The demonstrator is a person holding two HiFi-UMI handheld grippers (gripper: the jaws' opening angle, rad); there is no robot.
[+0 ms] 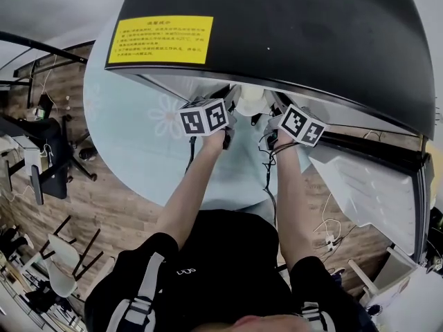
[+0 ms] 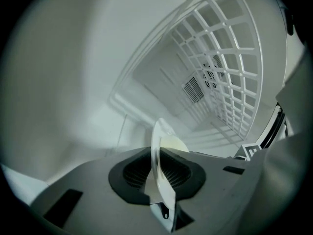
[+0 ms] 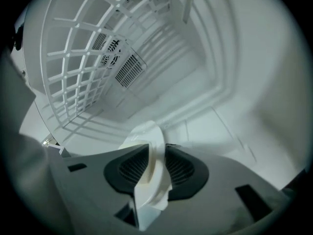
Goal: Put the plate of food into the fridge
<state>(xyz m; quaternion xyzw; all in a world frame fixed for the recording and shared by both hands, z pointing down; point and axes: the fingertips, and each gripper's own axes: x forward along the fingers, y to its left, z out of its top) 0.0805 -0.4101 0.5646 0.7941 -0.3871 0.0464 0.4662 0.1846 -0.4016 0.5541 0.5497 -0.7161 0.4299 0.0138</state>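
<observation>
Though thin, glossy round plate; white lattice shelf.

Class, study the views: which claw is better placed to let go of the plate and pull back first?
Right. Both claws are opening around the plate rim, but the right claw shows a gap beside it, while the left claw looks tight on it.
</observation>
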